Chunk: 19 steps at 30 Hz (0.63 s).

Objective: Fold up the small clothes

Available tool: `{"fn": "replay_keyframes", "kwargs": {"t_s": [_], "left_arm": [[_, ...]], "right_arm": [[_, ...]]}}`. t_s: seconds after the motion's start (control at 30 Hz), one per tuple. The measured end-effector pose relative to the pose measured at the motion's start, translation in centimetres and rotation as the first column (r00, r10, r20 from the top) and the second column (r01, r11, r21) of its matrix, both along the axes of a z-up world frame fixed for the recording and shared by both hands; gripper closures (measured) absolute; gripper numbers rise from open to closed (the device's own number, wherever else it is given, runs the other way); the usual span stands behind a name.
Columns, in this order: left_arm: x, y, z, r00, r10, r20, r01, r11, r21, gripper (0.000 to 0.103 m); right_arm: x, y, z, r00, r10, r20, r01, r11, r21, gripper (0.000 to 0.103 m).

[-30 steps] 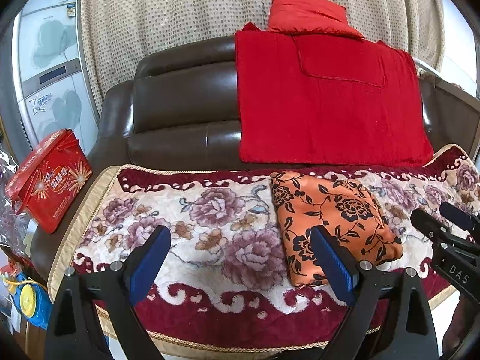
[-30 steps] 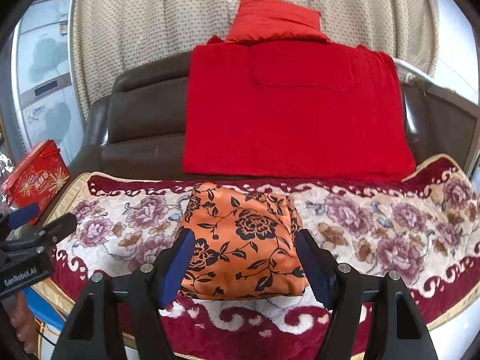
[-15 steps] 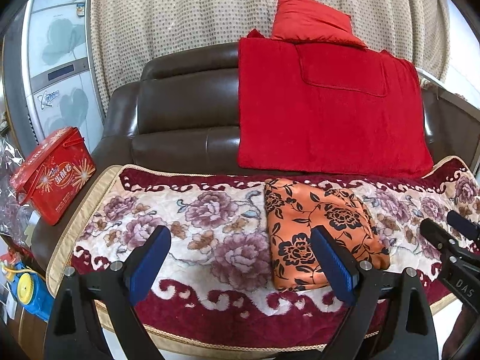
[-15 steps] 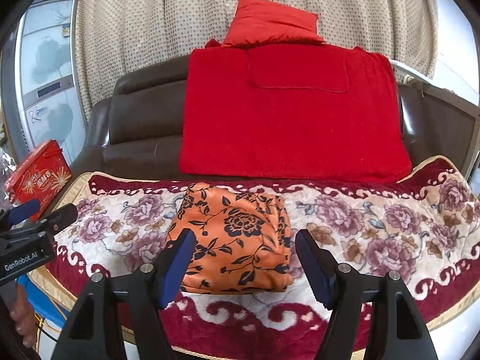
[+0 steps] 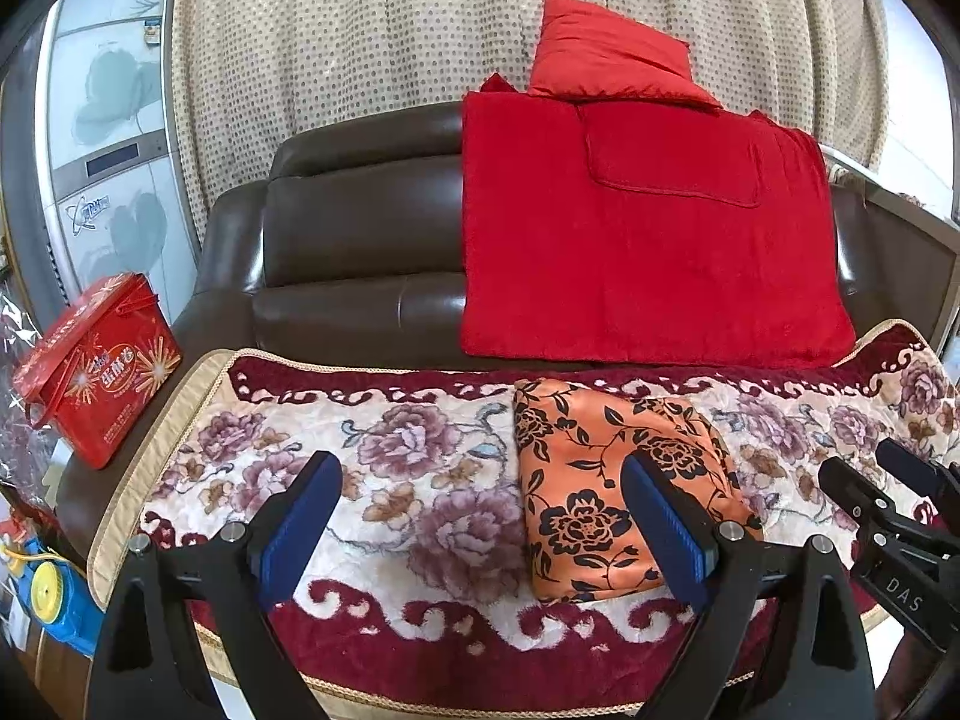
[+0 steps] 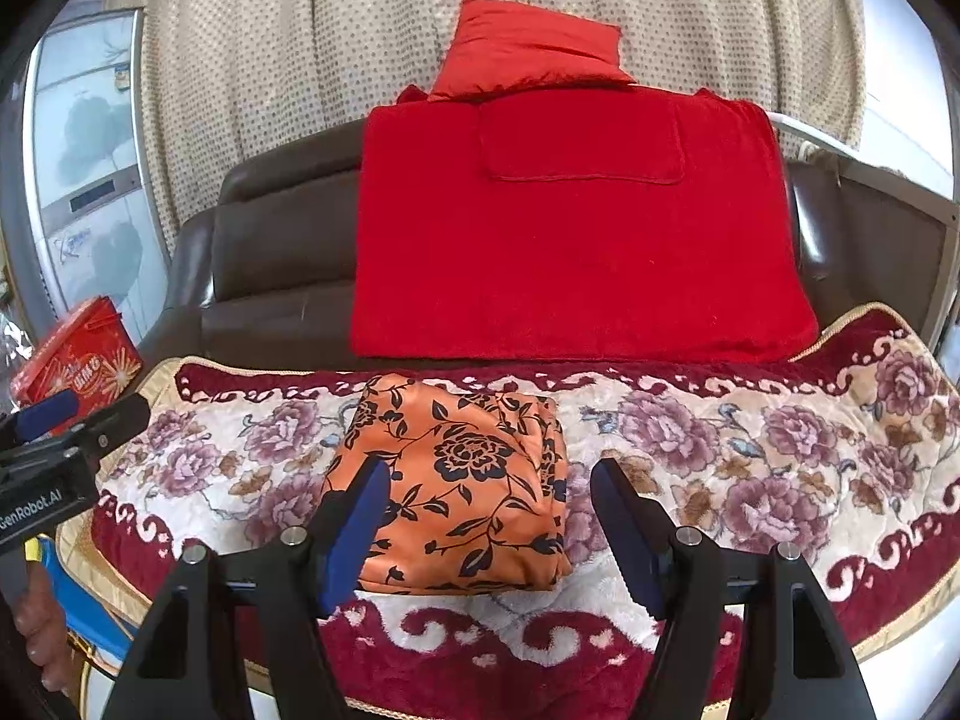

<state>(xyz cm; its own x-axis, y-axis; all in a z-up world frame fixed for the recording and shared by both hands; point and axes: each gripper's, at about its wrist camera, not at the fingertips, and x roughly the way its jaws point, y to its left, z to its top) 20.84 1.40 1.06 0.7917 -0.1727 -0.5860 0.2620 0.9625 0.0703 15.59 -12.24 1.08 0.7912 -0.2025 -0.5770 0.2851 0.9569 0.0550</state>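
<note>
An orange garment with black flowers (image 5: 606, 480) (image 6: 462, 480) lies folded into a neat rectangle on the flowered blanket (image 5: 372, 480) (image 6: 750, 468) that covers the sofa seat. My left gripper (image 5: 480, 516) hangs open above the blanket's front part, left of the garment, nothing between its blue pads. My right gripper (image 6: 489, 516) is open too, held back from the garment's near edge and above it, touching nothing. Each gripper shows at the edge of the other's view: the right one (image 5: 888, 498), the left one (image 6: 78, 414).
A red towel (image 5: 648, 252) drapes over the brown leather sofa back (image 5: 360, 240), with a red cushion (image 5: 612, 54) on top. A red tin box (image 5: 96, 366) sits on the left armrest. A dotted curtain hangs behind. A hand (image 6: 36, 624) shows at lower left.
Both grippers have drawn back from the sofa and risen a little, so the folded garment now lies farther off and smaller in both views. Jaws stay as wide as before.
</note>
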Motion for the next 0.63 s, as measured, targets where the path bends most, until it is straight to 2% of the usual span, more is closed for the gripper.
{"fn": "replay_keyframes", "kwargs": {"t_s": [0.43, 0.57, 0.63], "left_arm": [[2.7, 1.4, -0.7, 0.999, -0.031, -0.01, 0.031, 0.999, 0.031, 0.009], [3.5, 1.6, -1.3, 1.0, -0.022, 0.019, 0.021, 0.998, 0.054, 0.009], [4.3, 2.1, -1.8, 1.0, -0.01, 0.014, 0.009, 0.999, 0.039, 0.009]], "right_arm": [[3.0, 2.4, -0.2, 1.0, -0.028, -0.003, 0.028, 1.0, 0.0, 0.03], [4.3, 2.8, -0.9, 1.0, -0.02, -0.018, 0.02, 1.0, 0.02, 0.03], [5.0, 2.6, -1.5, 0.999, -0.009, -0.033, 0.01, 0.999, 0.04, 0.03]]}}
